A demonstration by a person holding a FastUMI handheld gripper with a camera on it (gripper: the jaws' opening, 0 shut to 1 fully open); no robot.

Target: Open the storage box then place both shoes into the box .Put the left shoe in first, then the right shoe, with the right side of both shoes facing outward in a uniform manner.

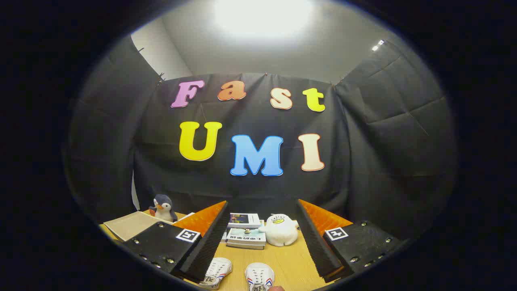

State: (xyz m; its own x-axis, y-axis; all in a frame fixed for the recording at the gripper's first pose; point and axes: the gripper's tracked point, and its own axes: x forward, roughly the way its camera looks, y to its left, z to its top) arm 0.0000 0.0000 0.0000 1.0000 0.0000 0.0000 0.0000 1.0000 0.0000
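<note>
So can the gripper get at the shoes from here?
Probably yes: the gripper is open, fingers spread wide, and both shoes lie low between them on the table, nothing in between.

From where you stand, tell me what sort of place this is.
Likely a staged recording booth, not a lived-in room: black cloth wall all round, a wooden table set with white shoes, stacked books and plush toys. The tongs stand open above the table.

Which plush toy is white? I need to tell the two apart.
The duck-faced plush beside the books, beyond the open claw; the penguin is dark grey.
</note>
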